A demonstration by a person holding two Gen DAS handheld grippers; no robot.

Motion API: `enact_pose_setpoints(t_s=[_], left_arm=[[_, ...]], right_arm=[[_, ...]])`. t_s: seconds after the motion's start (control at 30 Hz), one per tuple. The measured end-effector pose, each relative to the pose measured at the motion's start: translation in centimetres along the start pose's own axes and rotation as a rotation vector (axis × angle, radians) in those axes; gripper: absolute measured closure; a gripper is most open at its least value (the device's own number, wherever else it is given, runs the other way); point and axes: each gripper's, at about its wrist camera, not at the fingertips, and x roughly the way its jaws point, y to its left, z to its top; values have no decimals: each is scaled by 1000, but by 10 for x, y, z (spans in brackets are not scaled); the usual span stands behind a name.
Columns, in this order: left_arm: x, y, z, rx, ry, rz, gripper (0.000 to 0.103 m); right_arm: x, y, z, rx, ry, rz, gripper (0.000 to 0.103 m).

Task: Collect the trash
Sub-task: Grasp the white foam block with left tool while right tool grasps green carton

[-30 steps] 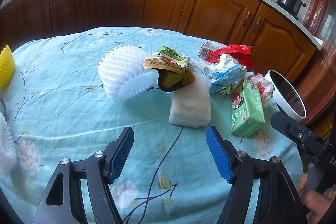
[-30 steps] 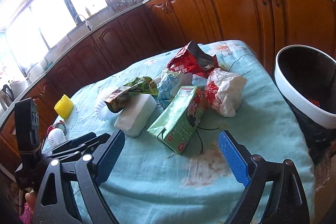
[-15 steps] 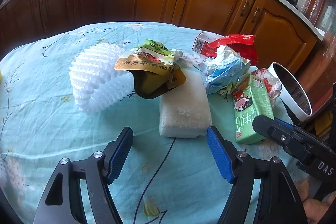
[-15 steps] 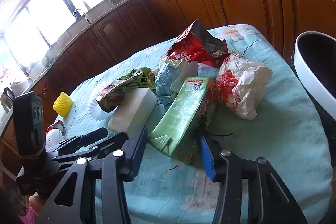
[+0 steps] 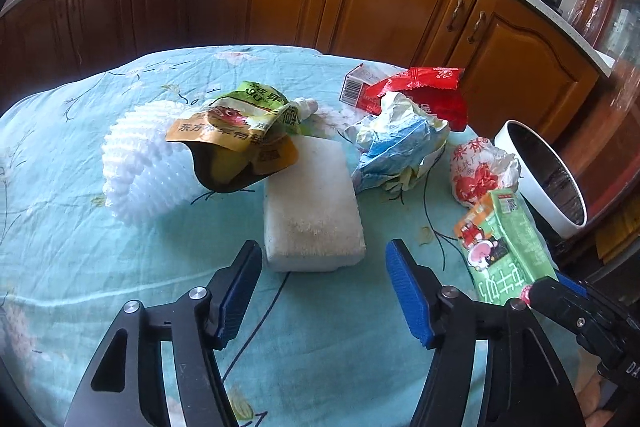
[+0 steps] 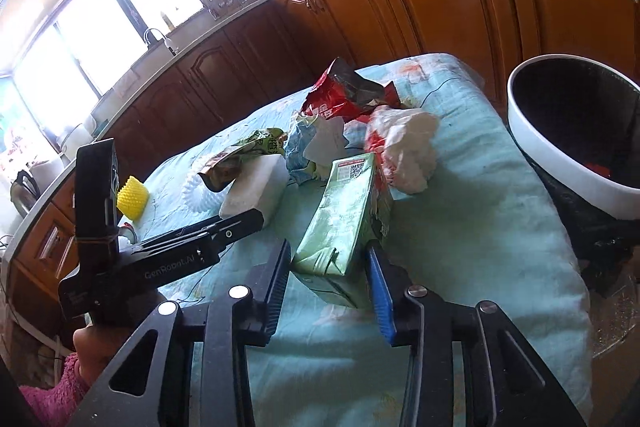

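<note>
Blue-padded right gripper (image 6: 328,283) nearest: jaws closing on the green carton (image 6: 344,215), which lies between them; the right pad looks to be on its side, a sliver of gap shows at the left pad, so contact on both sides is not certain. Carton appears to tilt up off the teal tablecloth (image 6: 460,247) at its near end.

Left gripper (image 5: 322,291), just left of the carton: jaws apart and narrowing, nothing gripped; the white foam block (image 5: 310,203) sits just ahead of its tips, not between them.

Beyond the carton: crumpled red-and-white wrapper (image 6: 404,147) touching its far right side, blue-and-white wrapper (image 6: 312,151) at its far left, red snack bag (image 6: 344,95) behind those. Left of the carton past the block: green-and-yellow pouch (image 5: 240,143) resting on white foam netting (image 5: 140,167).

White-rimmed bin (image 6: 560,155), right of the carton off the table edge, holds something red.

Judgement: early. Nearly all the litter is uncollected.
</note>
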Motion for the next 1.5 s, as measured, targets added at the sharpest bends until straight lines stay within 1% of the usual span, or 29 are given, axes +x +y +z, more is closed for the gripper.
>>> enact_pose_setpoints(t_s=[0.07,0.13,0.17,0.2,0.23,0.3,0.47,0.67,0.8,0.93,1.07,1.13,1.17,1.2,1.23,1.27,1.33,1.4,1.5], left_arm=[[5,-2,2,-2,2,18,39],[12,-4,4,-1,10,47,42],[15,-3,4,-2,12,56,51],[18,-3,4,-6,22,56,56],[18,-3,4,-9,22,52,56],[12,-5,0,-13,13,21,57],[-11,-17,-20,-1,5,-68,58],[-34,-40,-46,38,5,-133,58],[-51,-47,-50,50,-8,-169,58],[-63,-56,-44,76,-29,-195,58],[-64,-62,-42,93,-37,-203,58],[-63,-61,-43,96,-30,-203,58],[-61,-61,-44,95,-26,-203,58],[-61,-60,-45,93,-22,-200,58],[-59,-60,-45,90,-20,-198,58],[-57,-60,-44,86,-16,-196,58],[-55,-58,-44,78,-10,-195,58],[-55,-56,-43,74,-12,-192,58],[-54,-57,-41,72,-11,-193,58]], right_arm=[[-4,-4,-1,8,-4,-3,64],[-6,-8,-3,14,-4,-8,64],[-6,-10,-3,19,-4,-8,64],[-8,-12,-4,25,-6,-9,64],[-8,-13,-4,27,-8,-11,64],[-11,-15,-5,30,-15,-10,64],[-22,-20,-7,34,-35,-10,65],[-35,-31,-17,50,-38,-18,65],[-47,-39,-22,63,-52,-25,65],[-59,-47,-23,83,-74,-28,66],[-64,-53,-23,84,-84,-59,66],[-59,-56,-24,89,-67,-64,65],[-57,-58,-26,96,-59,-65,64],[-55,-60,-28,106,-53,-64,60],[-52,-60,-28,108,-46,-70,53],[-49,-58,-28,100,-41,-81,50],[-46,-56,-28,77,-40,-112,48],[-42,-53,-25,63,-39,-126,45],[-36,-50,-20,30,-46,-170,46]])
